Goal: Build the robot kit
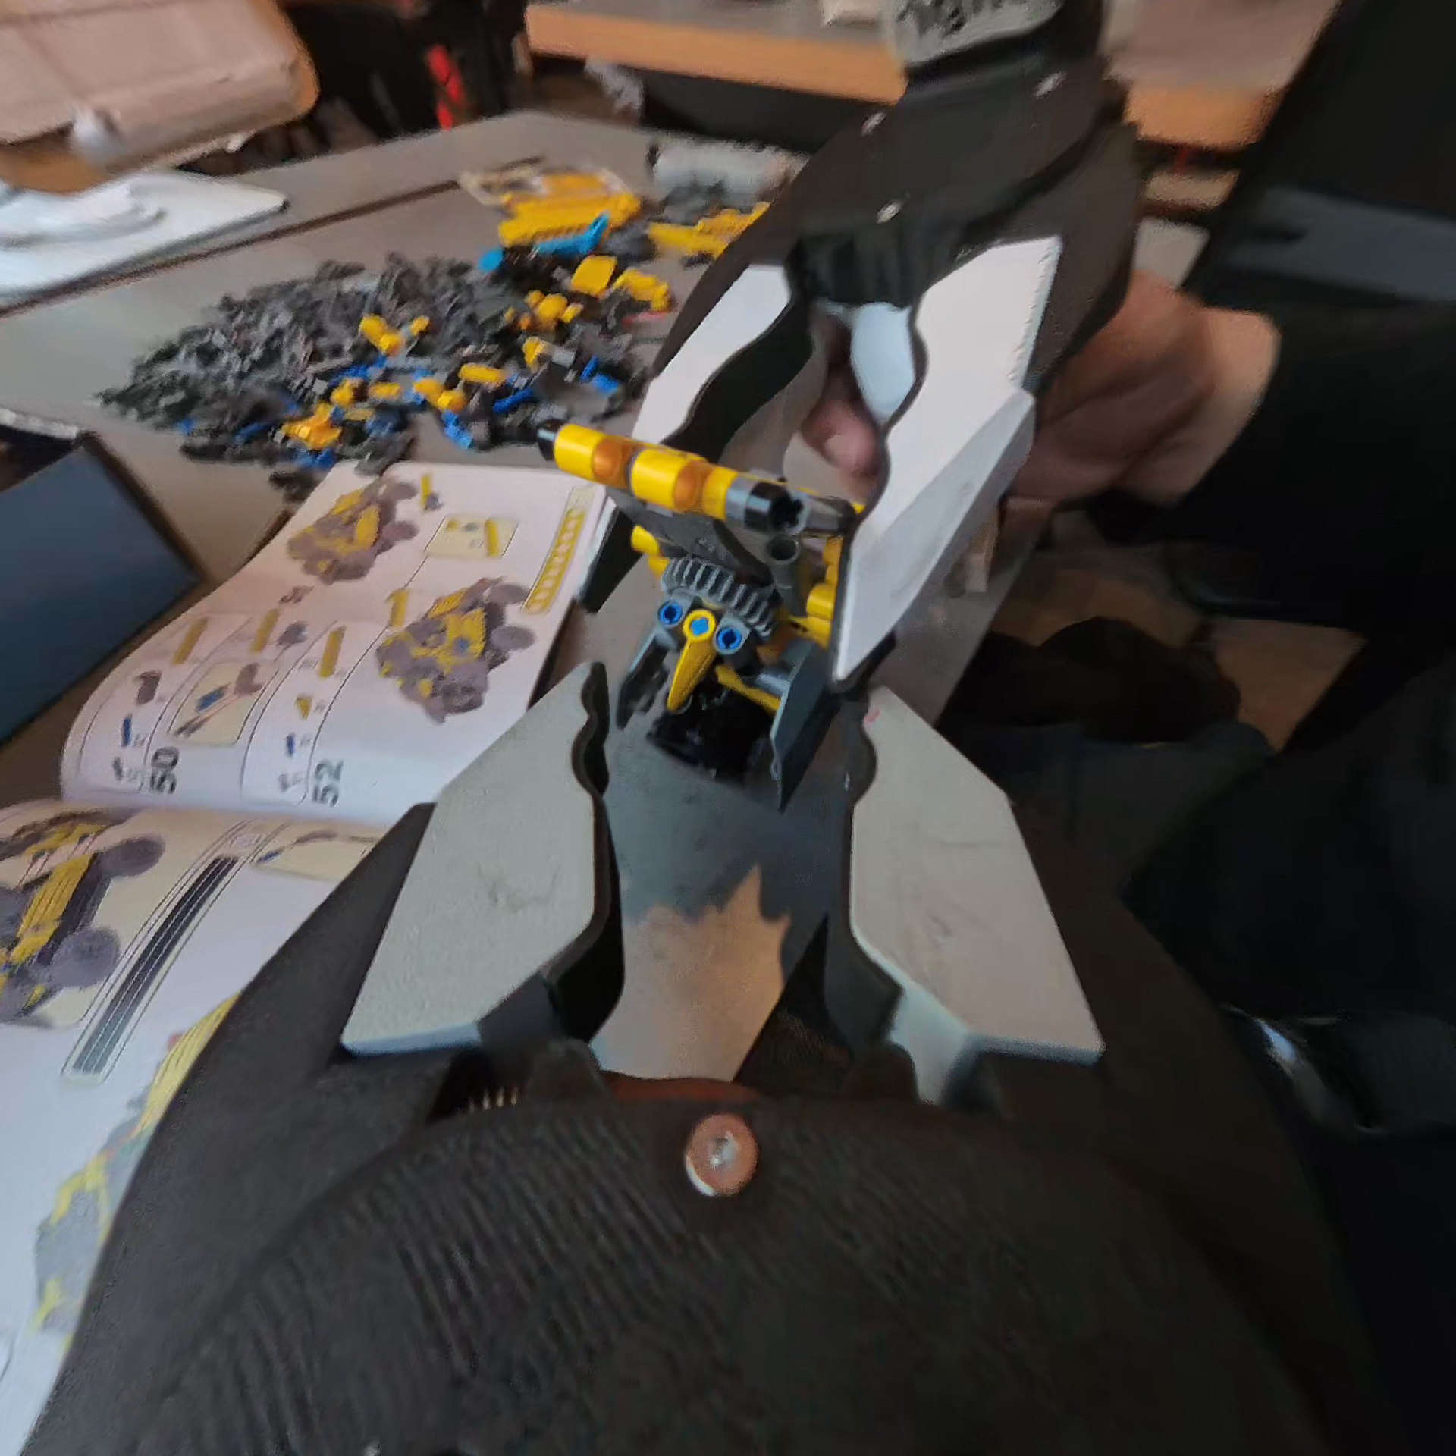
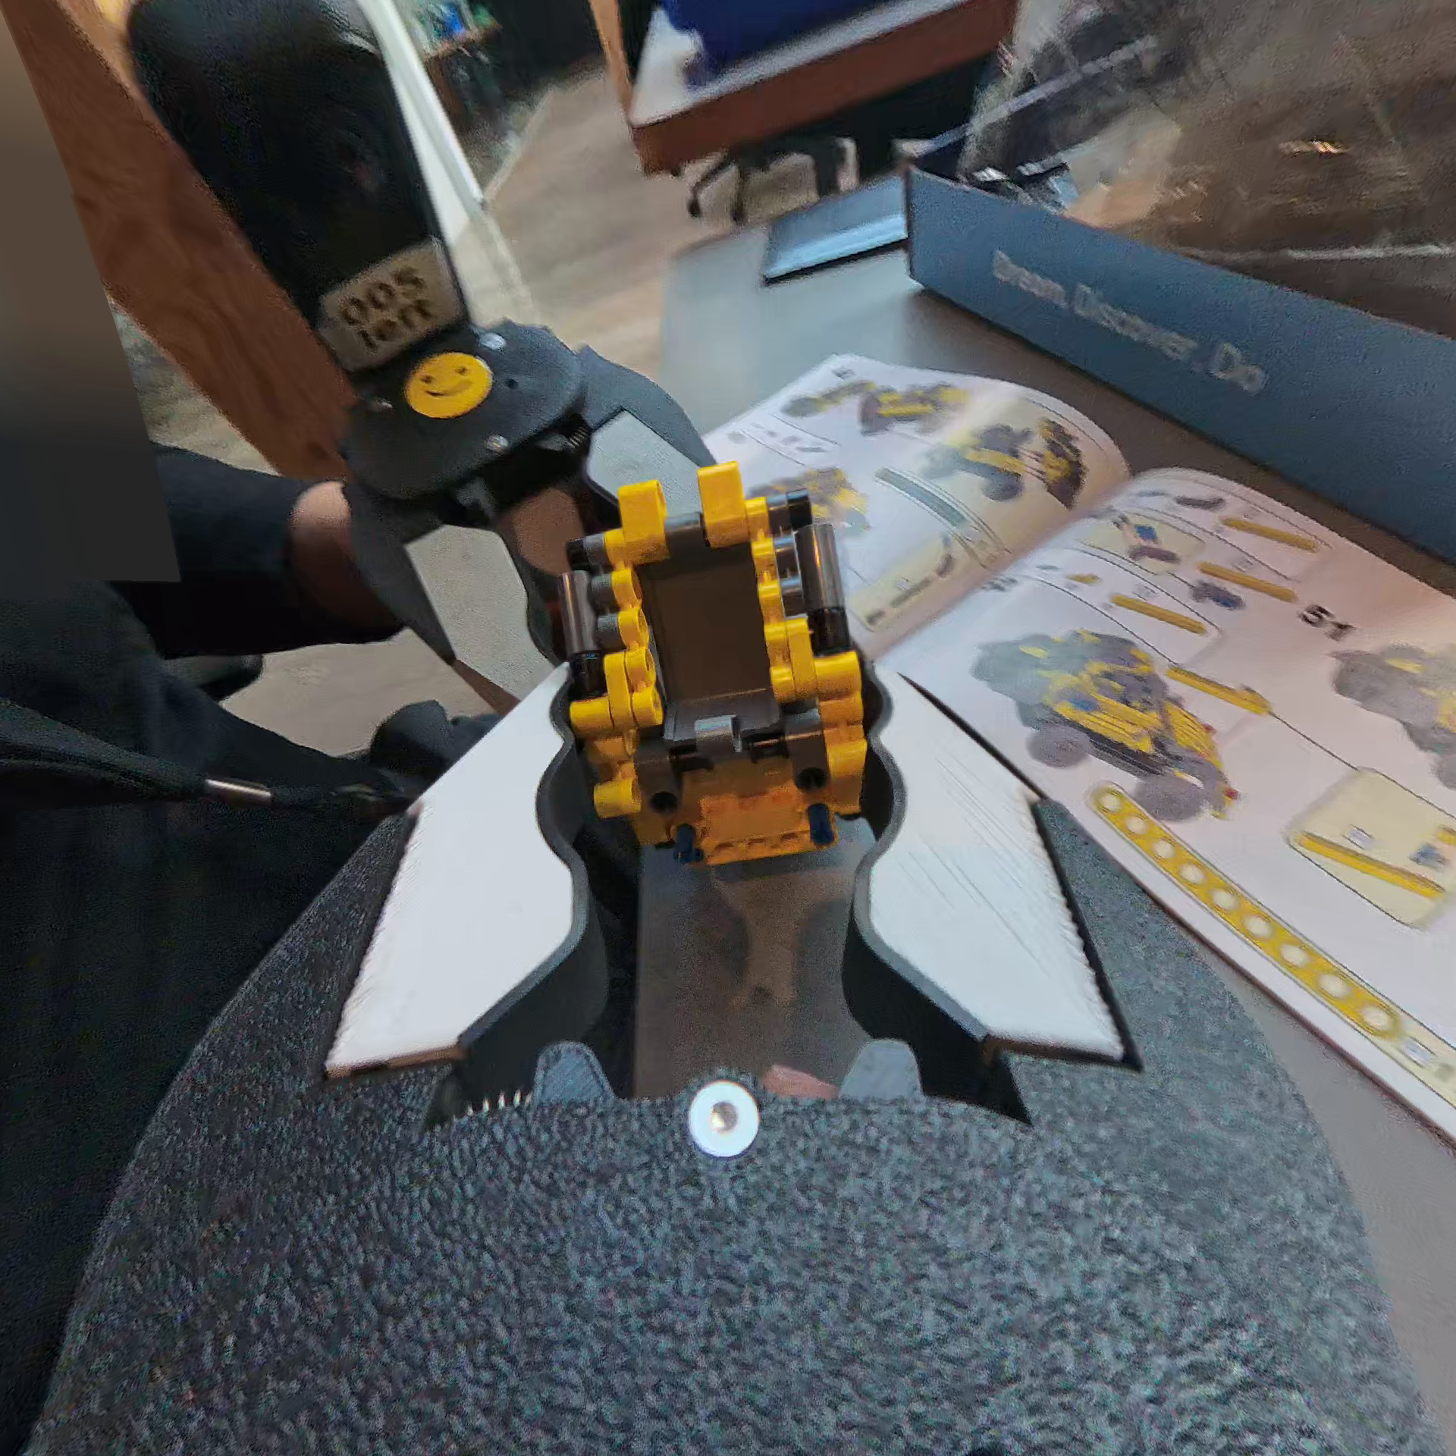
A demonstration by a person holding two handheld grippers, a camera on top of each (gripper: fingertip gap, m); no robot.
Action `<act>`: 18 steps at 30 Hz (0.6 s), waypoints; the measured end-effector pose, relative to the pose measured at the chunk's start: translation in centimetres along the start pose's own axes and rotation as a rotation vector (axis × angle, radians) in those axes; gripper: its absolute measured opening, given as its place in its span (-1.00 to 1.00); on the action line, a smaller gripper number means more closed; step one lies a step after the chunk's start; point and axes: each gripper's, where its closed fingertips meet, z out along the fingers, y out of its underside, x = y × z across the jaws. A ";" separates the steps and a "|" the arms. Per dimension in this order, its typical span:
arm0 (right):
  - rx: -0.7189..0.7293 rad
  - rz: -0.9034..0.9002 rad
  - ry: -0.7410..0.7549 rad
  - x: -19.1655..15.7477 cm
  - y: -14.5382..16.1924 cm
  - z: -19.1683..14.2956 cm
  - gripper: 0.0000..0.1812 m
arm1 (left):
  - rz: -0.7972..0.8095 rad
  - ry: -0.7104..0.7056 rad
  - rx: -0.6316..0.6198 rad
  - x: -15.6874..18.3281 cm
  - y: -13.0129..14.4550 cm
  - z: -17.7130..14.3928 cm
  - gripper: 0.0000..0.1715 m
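Note:
A yellow and grey brick model (image 2: 709,630) with a grey gear (image 1: 713,587) and a yellow axle rod (image 1: 630,465) is held in the air between both grippers, above the table edge. My right gripper (image 2: 717,681) is shut on the model's sides; it enters the left wrist view (image 1: 725,622) from the upper right. My left gripper (image 1: 725,701) has its jaws close against the model's lower black and grey end. It shows in the right wrist view (image 2: 551,567) behind the model, with a yellow smiley sticker (image 2: 447,384).
An open instruction booklet (image 1: 315,630) (image 2: 1103,630) lies on the grey table (image 1: 236,504). A pile of loose black, yellow and blue bricks (image 1: 354,354) lies behind it. A dark blue box (image 2: 1182,331) stands at the back. A person's hand (image 1: 1142,394) holds the right gripper.

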 end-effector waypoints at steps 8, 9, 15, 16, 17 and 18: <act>-0.300 -0.008 0.243 5.1 4.5 0.4 -0.26 | -0.101 -0.235 -0.119 -4.2 2.4 -4.2 -0.25; -0.323 -0.040 0.255 5.0 4.8 0.4 -0.25 | -0.116 -0.267 -0.126 -4.6 2.9 -5.2 -0.26; -0.286 -0.059 0.268 3.7 4.8 -0.1 -0.27 | -0.250 -0.347 -0.115 -5.6 5.7 -9.1 -0.31; -0.270 -0.051 0.275 3.5 4.6 -0.3 -0.27 | -0.260 -0.349 -0.111 -5.4 5.9 -9.3 -0.33; -0.261 -0.050 0.279 3.3 4.5 -0.4 -0.26 | -0.265 -0.350 -0.104 -5.1 6.0 -9.4 -0.33; -0.258 -0.054 0.290 3.3 4.5 -0.7 -0.27 | -0.265 -0.353 -0.099 -4.9 6.0 -9.5 -0.33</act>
